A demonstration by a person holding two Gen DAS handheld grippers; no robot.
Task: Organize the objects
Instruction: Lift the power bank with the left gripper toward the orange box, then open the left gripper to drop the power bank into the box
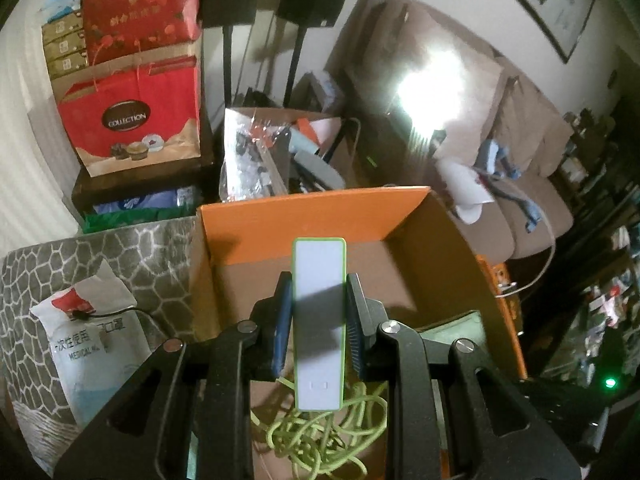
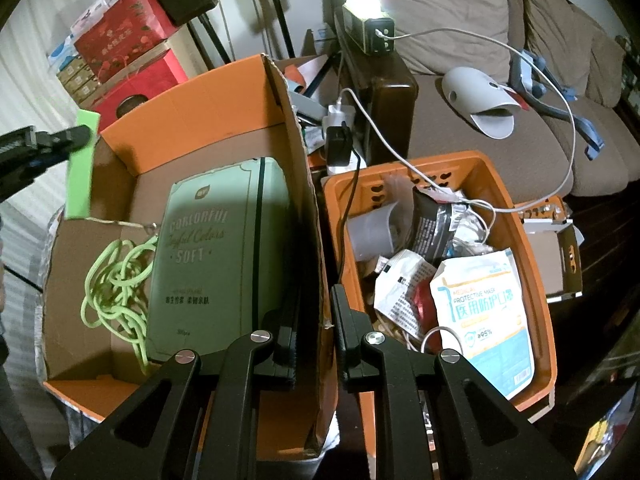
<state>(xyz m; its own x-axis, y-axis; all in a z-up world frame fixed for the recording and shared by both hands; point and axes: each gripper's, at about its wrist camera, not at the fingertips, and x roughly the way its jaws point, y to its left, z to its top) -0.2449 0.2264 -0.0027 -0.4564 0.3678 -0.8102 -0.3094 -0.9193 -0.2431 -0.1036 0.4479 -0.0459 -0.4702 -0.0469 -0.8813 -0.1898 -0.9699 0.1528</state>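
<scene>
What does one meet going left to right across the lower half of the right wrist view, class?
Green cord → green tissue pack → cardboard box wall held in the right gripper → orange basket with the mask packet.

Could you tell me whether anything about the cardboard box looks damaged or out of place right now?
Yes. The cardboard box has a ragged, torn edge on its upright flap, which the right gripper is pinching. Inside it, the green cord lies in a loose tangle beside the green tissue pack rather than coiled.
</scene>
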